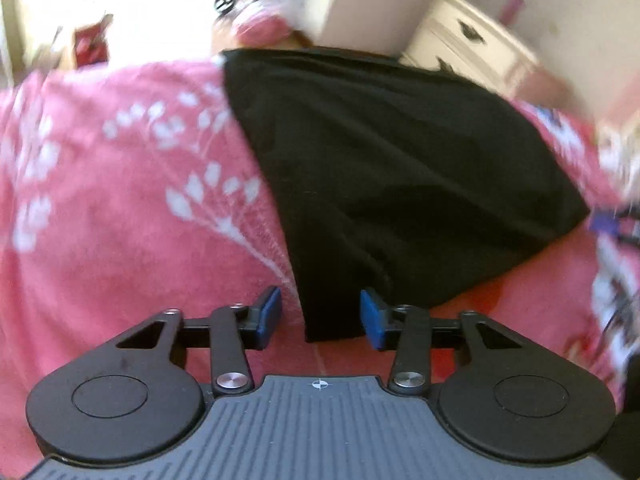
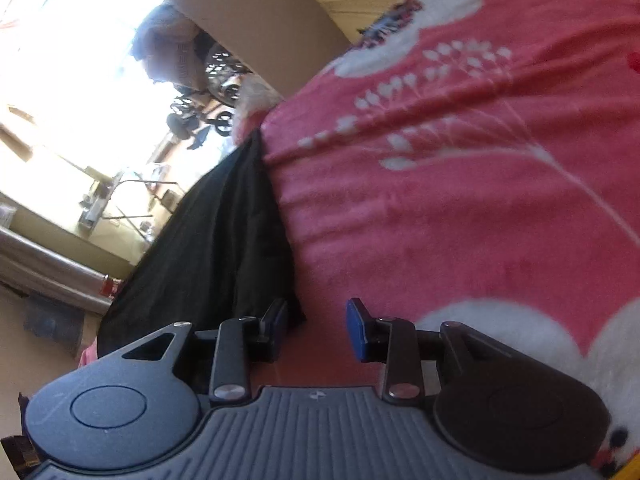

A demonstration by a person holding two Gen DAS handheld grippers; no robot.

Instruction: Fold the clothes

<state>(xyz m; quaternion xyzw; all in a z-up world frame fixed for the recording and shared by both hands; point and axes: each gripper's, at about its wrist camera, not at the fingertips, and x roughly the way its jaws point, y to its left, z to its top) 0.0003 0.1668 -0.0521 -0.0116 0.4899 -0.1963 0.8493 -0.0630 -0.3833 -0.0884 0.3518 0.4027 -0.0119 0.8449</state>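
Left tool (image 1: 320, 314) tilted down (jaws apart), black garment (image 1: 392, 168)

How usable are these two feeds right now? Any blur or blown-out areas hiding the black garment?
Left wrist view: motion blur smears the dresser and the right edge; the black garment on the pink blanket reads as a flat dark shape with soft edges. Right wrist view: the window area is blown out; fisheye bends everything, and the garment's folds are barely visible.

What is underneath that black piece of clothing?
The black garment lies on a pink blanket with white flowers, which shows all around it. Whatever is beneath the cloth itself is covered and cannot be seen.
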